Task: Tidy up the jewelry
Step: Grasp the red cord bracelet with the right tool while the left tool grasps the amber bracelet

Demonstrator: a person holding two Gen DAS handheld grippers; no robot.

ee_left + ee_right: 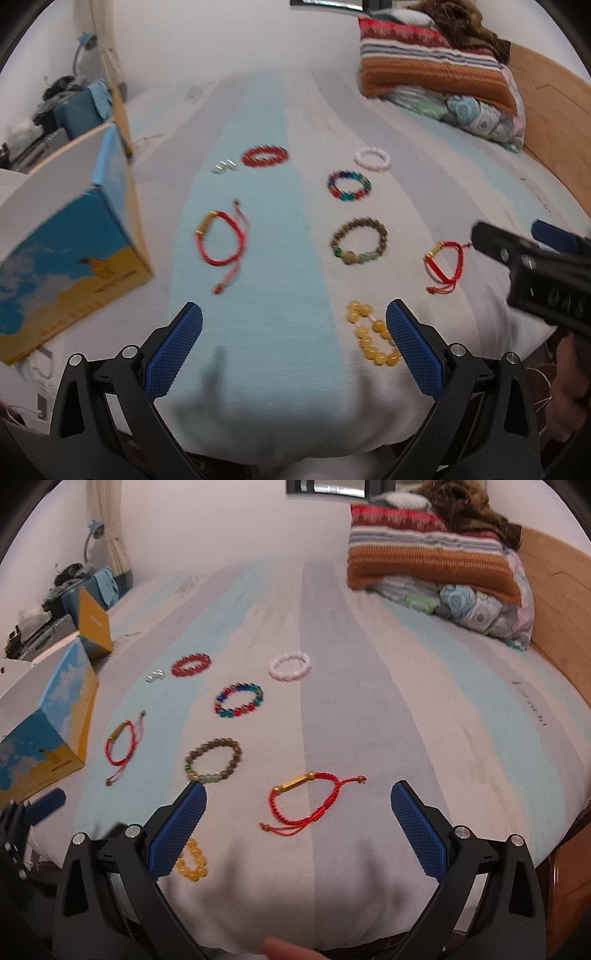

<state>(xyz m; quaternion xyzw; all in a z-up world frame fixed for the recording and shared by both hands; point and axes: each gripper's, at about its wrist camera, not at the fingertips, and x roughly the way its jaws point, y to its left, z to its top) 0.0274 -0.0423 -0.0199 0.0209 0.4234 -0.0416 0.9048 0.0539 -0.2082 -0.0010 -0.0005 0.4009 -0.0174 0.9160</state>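
Several bracelets lie spread on a striped bedsheet [266, 258]. In the left wrist view I see a red bead ring [264, 156], a pink one [372, 158], a multicoloured one [349, 185], a brown bead one [359, 240], two red cord bracelets [221, 242] [445, 266] and a yellow bead string [371, 336]. My left gripper [294, 314] hangs open above the sheet's near edge, empty. My right gripper [298, 794] is open too, just short of the red cord bracelet [303, 800]. The yellow beads [192, 864] lie partly behind its left finger [177, 836].
An open blue-and-yellow cardboard box [70, 236] stands at the left of the bed. Small silver pieces [223, 167] lie beside the red bead ring. Folded blankets and pillows [436, 70] are stacked at the far right by a wooden headboard [554, 110]. Clutter sits beyond the bed's left side.
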